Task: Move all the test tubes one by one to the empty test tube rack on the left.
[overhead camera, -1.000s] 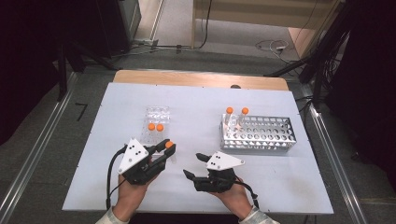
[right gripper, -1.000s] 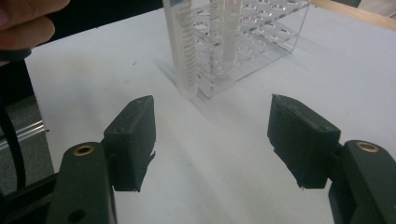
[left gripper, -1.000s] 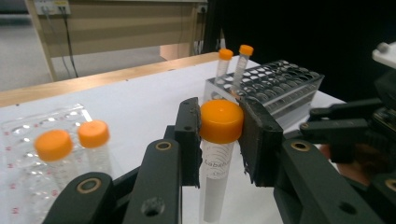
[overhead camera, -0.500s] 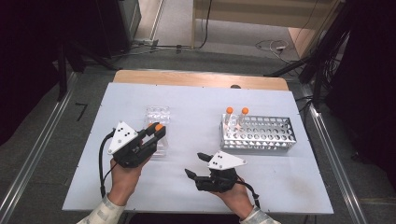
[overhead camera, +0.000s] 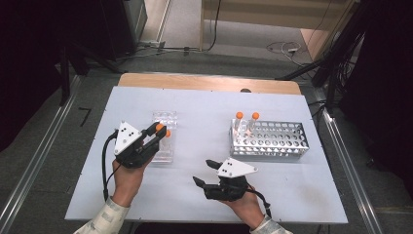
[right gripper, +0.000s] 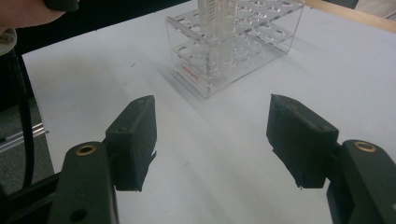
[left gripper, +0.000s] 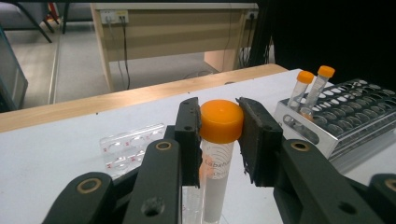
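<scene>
Rising between the closed black jaws of the left gripper (left gripper: 219, 128), the clear plastic tube with an orange screw cap (left gripper: 220, 122) is cut off below by the frame edge, so its lower end cannot be made out; the jaws are clamped on the cap, and faint lettering runs down the body. In the high view the left gripper (overhead camera: 157, 132) holds that tube (overhead camera: 159, 127) above the clear acrylic rack (overhead camera: 164, 118), whose wells are hard to read. Nearer the table's front edge, the right gripper (overhead camera: 204, 173) rests with its jaws apart, nothing between them. Farther right stands the perforated metal rack (overhead camera: 282, 141) with two orange-capped tubes (overhead camera: 246, 122) upright in its left end.
</scene>
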Motion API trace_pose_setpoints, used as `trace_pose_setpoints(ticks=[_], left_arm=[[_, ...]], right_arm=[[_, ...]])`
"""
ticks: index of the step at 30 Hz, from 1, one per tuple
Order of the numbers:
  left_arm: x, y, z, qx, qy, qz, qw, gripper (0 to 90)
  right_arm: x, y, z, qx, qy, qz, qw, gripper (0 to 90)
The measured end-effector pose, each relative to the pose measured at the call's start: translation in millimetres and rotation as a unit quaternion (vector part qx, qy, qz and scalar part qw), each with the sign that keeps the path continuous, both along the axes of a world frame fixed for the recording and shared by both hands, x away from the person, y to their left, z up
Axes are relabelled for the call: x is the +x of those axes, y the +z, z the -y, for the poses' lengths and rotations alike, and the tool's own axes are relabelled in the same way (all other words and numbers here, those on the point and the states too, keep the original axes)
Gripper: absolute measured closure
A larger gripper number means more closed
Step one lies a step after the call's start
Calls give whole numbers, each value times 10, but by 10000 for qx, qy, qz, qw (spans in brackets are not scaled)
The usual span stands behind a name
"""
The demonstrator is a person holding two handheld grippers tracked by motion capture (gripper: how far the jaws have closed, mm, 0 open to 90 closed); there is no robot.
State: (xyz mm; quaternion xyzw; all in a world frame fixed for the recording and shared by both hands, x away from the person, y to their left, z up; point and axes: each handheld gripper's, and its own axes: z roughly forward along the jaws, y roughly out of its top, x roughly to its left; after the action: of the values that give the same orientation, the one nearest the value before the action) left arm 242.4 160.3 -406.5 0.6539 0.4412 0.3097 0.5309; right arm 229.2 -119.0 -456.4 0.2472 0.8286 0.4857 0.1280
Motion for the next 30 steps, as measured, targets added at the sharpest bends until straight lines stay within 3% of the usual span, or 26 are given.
trace_pose_setpoints(ticks=[14,30], left_arm=[[50,-172,51,72,-43,-173,9998,699],[39,-223,74,135,-22,-234,9996,638]], right_arm=[[-9,0,0,1,0,-2,10000,320],[-11,-6,7,-18,-6,9,10000,320]])
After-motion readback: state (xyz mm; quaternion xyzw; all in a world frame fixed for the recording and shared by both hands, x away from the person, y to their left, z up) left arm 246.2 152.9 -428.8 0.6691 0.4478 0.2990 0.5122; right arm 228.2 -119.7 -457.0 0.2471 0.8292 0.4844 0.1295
